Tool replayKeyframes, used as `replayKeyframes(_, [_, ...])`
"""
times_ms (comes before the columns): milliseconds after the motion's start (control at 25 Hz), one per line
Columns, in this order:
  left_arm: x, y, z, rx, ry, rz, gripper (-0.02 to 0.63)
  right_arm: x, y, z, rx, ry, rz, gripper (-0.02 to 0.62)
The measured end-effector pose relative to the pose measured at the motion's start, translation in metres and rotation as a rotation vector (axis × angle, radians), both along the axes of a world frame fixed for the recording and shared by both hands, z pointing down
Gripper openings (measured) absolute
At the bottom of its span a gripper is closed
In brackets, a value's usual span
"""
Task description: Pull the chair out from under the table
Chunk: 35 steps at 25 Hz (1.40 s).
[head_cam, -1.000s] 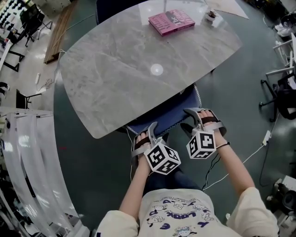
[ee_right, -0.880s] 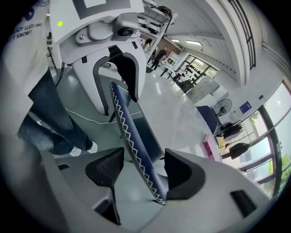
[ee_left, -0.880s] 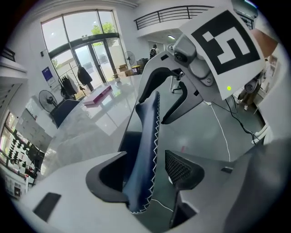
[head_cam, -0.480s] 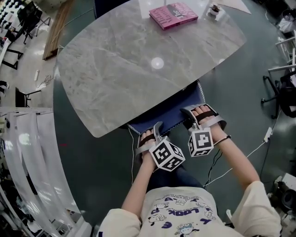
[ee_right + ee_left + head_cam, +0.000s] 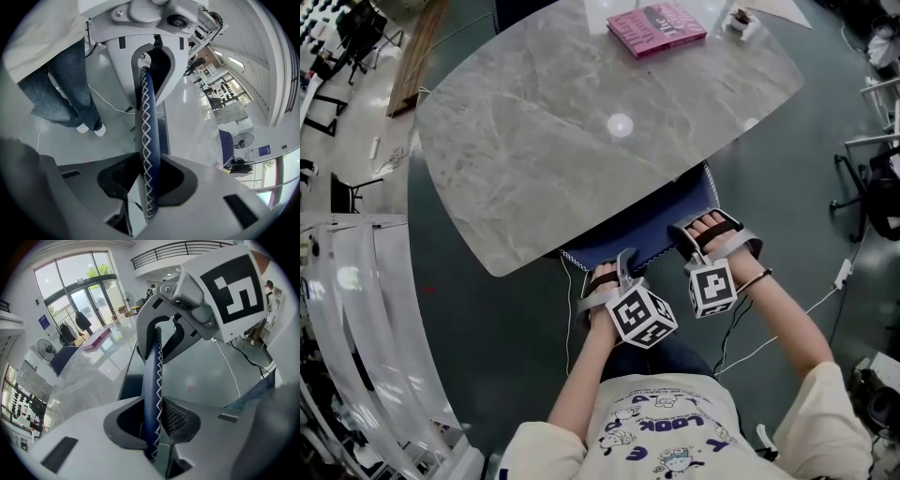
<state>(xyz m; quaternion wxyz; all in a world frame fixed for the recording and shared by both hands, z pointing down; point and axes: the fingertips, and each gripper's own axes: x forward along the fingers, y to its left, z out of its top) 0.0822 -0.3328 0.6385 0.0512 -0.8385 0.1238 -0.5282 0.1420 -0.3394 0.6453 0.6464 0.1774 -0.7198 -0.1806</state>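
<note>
Navy chair (image 5: 652, 220) is shoved right in under the grey marble-look table (image 5: 544, 141), with just its backrest poking out at the near edge. It faces in toward the table. The backrest's top rim has white zigzag stitching and runs along that table edge. The left gripper (image 5: 621, 267) and right gripper (image 5: 686, 236) have just been closing, and both are pinching that stitched rim side by side. There's a pink book (image 5: 657, 28) at the far end. "THE" is all I can read on it.
</note>
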Motion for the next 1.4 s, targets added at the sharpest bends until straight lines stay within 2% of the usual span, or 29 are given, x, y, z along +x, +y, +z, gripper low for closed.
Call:
replayKeyframes(160, [0.001, 0.0, 0.0, 0.006, -0.003, -0.013, 0.089, 0.0, 0.002, 0.0, -0.036, 0.0, 0.003, 0.106])
replayKeyframes(680, [-0.003, 0.01, 0.002, 0.032, -0.036, -0.003, 0.083, -0.003, 0.011, -0.002, -0.047, -0.014, -0.002, 0.094])
replayKeyframes(960, [-0.002, 0.038, 0.0, 0.033, -0.057, -0.022, 0.083, -0.003, 0.039, -0.004, -0.062, -0.04, -0.029, 0.091])
replayKeyframes(1400, [-0.005, 0.108, -0.003, 0.027, -0.08, -0.075, 0.083, -0.004, 0.112, -0.005, -0.12, -0.093, -0.075, 0.086])
